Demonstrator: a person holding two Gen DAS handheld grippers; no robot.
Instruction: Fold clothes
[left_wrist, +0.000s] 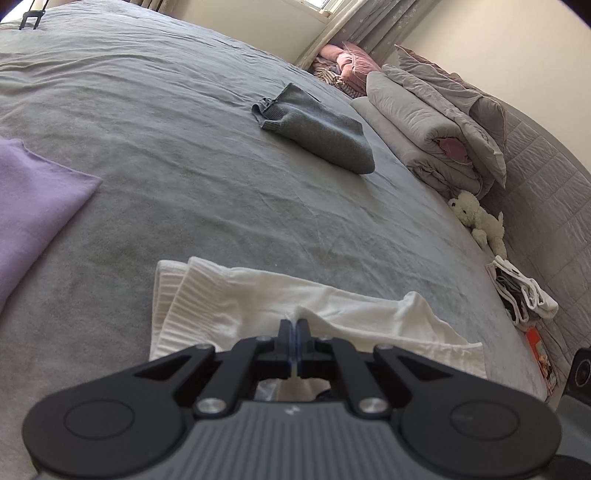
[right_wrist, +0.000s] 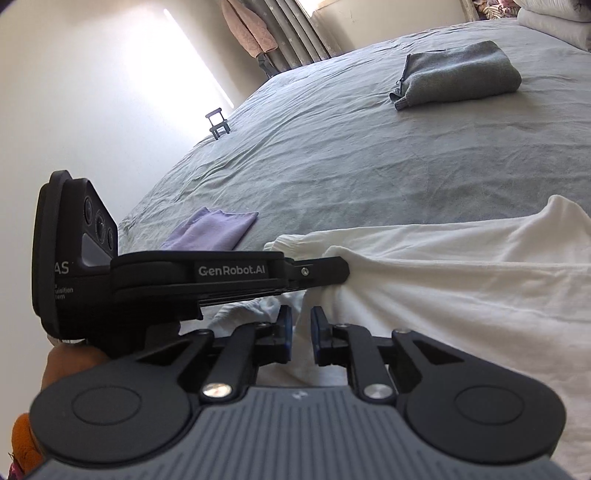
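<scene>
White garment (left_wrist: 295, 306) is spread at the near edge of the grey bed (left_wrist: 184, 147). A pinch of its cloth is clamped in the closed left hand-held gripper (left_wrist: 294, 325). The right hand-held gripper (right_wrist: 301, 325) is held slightly open over the cloth. Wide bare sheet is left between it, the lilac cloth (left_wrist: 33, 199) and the folded grey sweater (left_wrist: 317, 129).

white top (left_wrist: 258, 299) | grey sweater (left_wrist: 317, 129) | lilac cloth (left_wrist: 33, 199) | grey sheet (left_wrist: 166, 122)
</scene>
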